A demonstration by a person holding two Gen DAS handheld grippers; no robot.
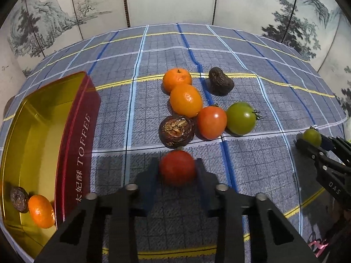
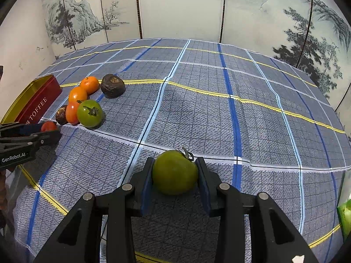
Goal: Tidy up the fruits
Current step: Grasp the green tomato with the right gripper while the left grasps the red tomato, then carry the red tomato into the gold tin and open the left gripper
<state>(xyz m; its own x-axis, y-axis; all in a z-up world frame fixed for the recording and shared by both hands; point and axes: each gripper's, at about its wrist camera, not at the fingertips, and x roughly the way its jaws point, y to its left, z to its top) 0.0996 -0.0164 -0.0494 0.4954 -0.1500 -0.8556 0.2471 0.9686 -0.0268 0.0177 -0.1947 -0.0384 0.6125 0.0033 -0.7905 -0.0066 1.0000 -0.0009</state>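
A: From the left wrist first. What has the left gripper (image 1: pixel 177 171) got?

B: A red tomato (image 1: pixel 177 167), pinched across its middle between the two blue pads, jaws closed to the fruit's width. It looks to be held over the near part of the tablecloth (image 1: pixel 252 164). The toffee tin (image 1: pixel 72 135) lies at the table's left edge with a mandarin (image 1: pixel 41 211) and a dark chestnut-like fruit (image 1: pixel 19 199) already in its near corner.

A: How would that tomato handle?

B: Light, smooth, thin-skinned, I'd judge. It would slip or bruise under a hard squeeze, so a gentle hold across the widest part suits it.

A: And what is left out on the cloth?

B: A touching cluster mid-table: two mandarins (image 1: pixel 186 100), an orange-red tomato (image 1: pixel 211 122), a green tomato (image 1: pixel 240 118), a brown husked fruit (image 1: pixel 176 131). A dark wrinkled fruit (image 1: pixel 220 81) sits just behind, apart.

A: Now the right wrist.

B: The right gripper (image 2: pixel 175 173) clasps a second green tomato (image 2: pixel 174 172), pads on its two sides, stem up and clear of the fingers. It sits toward the near edge, well apart from the cluster at far left.

A: Same handling?

B: Firmer, probably, being unripe, but just as slick. A green container (image 2: pixel 344 217) peeks in at the right edge; I can't tell what it is.
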